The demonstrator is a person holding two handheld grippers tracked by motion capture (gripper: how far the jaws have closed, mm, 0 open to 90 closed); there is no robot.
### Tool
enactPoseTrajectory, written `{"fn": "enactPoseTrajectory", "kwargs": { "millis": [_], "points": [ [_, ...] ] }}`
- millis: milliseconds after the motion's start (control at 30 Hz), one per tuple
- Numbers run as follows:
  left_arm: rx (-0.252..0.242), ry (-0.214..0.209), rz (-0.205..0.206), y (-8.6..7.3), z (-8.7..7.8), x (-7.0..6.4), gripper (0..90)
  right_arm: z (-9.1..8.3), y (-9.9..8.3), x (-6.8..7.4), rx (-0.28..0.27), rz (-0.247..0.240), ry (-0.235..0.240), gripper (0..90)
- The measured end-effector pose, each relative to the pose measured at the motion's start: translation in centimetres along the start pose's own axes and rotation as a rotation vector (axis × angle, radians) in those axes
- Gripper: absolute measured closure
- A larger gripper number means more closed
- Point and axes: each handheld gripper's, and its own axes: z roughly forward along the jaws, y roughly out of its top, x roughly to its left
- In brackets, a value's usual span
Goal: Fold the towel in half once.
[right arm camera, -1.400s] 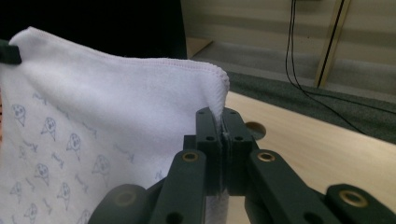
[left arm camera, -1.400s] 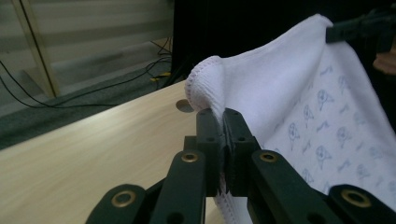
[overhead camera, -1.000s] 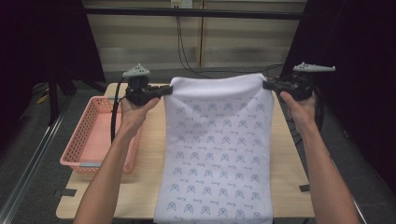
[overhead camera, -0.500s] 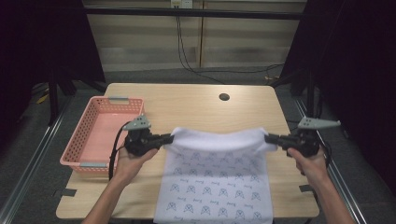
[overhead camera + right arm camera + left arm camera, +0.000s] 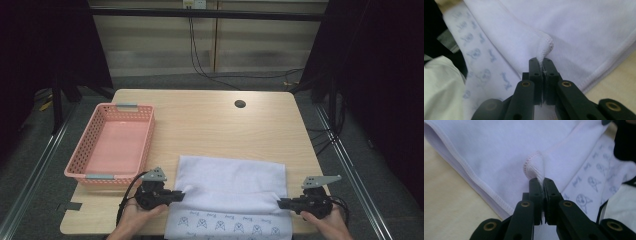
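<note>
Both tools have dropped from mid-counter to the lower edge of the frame, folding the cloth [image 5: 231, 187] over itself. I see the left tool [image 5: 176, 195] clamped on one hemmed corner, the right tool [image 5: 281, 203] on the other. It lies at lower centre of the counter [image 5: 210, 125], soft and light; corners grip best.

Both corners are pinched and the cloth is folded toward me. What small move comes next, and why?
Probably open both jaws and let go. The left gripper and right gripper are each shut on a corner of the white cloth, whose folded-over layer lies flat on the table with its edges roughly lined up, so the fold looks finished.
</note>
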Motion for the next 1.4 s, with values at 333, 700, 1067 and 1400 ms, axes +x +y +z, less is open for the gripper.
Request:
{"fn": "enactPoseTrajectory", "kwargs": {
  "millis": [333, 700, 1067, 1400],
  "points": [
    [0.066, 0.053, -0.018, 0.1, 1.7, 1.6, 86.2, 1.5, 0.3, -0.8, 0.046, -0.016, -0.048, 88.0],
    [0.020, 0.111, -0.051, 2.5, 3.4, 4.6, 86.4, 3.4, 4.0, -5.2, 0.001, 0.010, -0.110, 88.1],
    [-0.005, 0.194, -0.102, 5.7, 5.0, 8.8, 86.4, 5.2, 7.6, -8.6, -0.015, 0.027, -0.170, 88.2],
    [0.001, 0.290, -0.123, 7.9, 5.7, 11.8, 86.5, 7.8, 11.3, -11.5, -0.063, 0.028, -0.204, 87.9]
  ]
}}
